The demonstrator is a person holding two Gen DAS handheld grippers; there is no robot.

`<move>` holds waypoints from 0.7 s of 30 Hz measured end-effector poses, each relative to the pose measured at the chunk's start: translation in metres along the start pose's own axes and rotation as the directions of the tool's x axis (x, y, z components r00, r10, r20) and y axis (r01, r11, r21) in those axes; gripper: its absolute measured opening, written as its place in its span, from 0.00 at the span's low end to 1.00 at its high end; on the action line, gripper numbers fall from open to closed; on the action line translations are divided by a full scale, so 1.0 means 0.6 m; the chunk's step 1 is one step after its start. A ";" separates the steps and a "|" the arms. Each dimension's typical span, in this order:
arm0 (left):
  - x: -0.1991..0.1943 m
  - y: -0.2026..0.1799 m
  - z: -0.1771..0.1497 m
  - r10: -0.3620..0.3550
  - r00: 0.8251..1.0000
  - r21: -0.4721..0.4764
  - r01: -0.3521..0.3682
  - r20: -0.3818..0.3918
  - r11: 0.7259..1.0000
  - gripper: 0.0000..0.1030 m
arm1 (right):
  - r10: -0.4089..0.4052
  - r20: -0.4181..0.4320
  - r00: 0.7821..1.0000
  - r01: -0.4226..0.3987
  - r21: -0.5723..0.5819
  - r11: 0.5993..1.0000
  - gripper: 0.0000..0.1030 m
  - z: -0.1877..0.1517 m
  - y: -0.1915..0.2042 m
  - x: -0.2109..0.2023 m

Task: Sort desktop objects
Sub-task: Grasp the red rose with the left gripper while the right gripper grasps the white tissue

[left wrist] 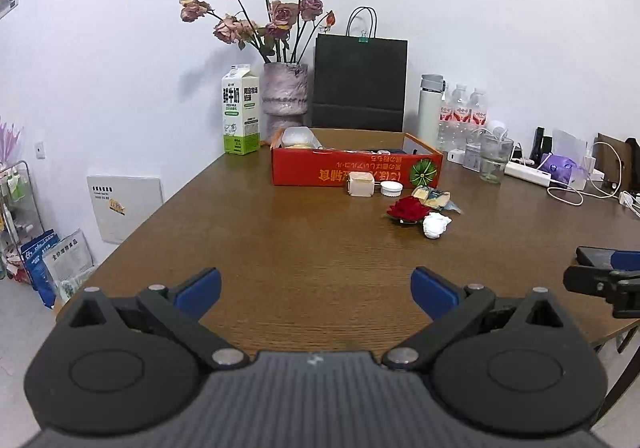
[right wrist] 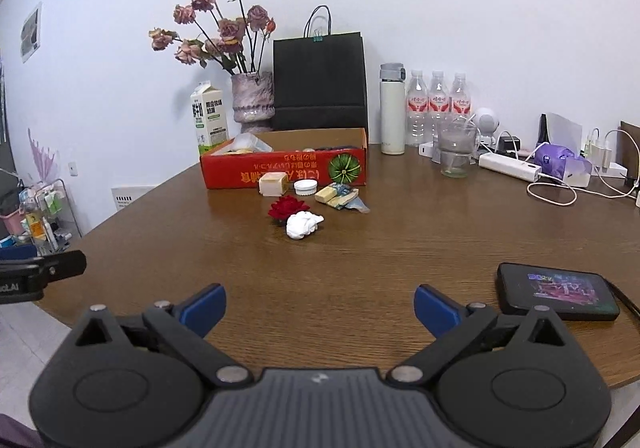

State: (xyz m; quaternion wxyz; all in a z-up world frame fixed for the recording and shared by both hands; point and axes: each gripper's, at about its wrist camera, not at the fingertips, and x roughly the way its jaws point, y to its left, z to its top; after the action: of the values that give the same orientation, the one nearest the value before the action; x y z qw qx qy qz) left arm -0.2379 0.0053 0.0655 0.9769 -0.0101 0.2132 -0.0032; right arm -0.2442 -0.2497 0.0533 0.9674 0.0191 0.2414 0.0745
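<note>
A red cardboard box (left wrist: 356, 167) (right wrist: 284, 167) stands open at the far middle of the brown table, with a few items inside. In front of it lie a beige cube (left wrist: 361, 183) (right wrist: 273, 183), a white lid (left wrist: 391, 188) (right wrist: 306, 187), a yellow and blue snack packet (left wrist: 434, 197) (right wrist: 340, 196), a red rose head (left wrist: 408, 207) (right wrist: 287, 207) and a crumpled white tissue (left wrist: 436, 226) (right wrist: 303, 224). My left gripper (left wrist: 316, 290) and my right gripper (right wrist: 320, 306) are both open and empty, low over the near table edge, far from the objects.
A milk carton (left wrist: 240, 109), a vase of dried roses (left wrist: 285, 99), a black paper bag (left wrist: 359, 83), a white flask (right wrist: 392, 109), water bottles (right wrist: 438, 103) and a glass (right wrist: 456, 151) line the back. A power strip with cables (right wrist: 510, 167) lies right. A black device (right wrist: 556, 291) lies beside my right gripper.
</note>
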 end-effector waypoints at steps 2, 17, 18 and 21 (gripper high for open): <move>0.009 0.000 -0.005 0.002 1.000 -0.012 -0.003 -0.018 1.000 1.00 | 0.007 0.001 1.000 -0.007 -0.007 1.000 0.98 -0.004 0.003 0.003; 0.150 -0.009 0.017 -0.059 0.989 -0.042 0.054 -0.135 0.998 1.00 | -0.026 -0.016 1.000 0.025 -0.079 0.997 0.90 0.017 0.013 0.129; 0.165 -0.010 0.023 -0.065 0.988 -0.041 0.060 -0.143 0.997 1.00 | -0.027 -0.023 0.999 0.025 -0.086 0.996 0.89 0.022 0.014 0.145; 0.213 -0.015 0.046 -0.100 0.983 -0.037 0.096 -0.156 0.995 1.00 | -0.018 -0.044 0.999 0.013 -0.108 0.994 0.85 0.039 0.019 0.194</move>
State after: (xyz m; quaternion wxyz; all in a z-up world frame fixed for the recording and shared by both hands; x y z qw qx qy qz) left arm -0.1105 -0.0048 0.0374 0.9554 -0.0346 0.2892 -0.0489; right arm -0.1332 -0.2209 0.0209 0.9619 -0.0368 0.2590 0.0801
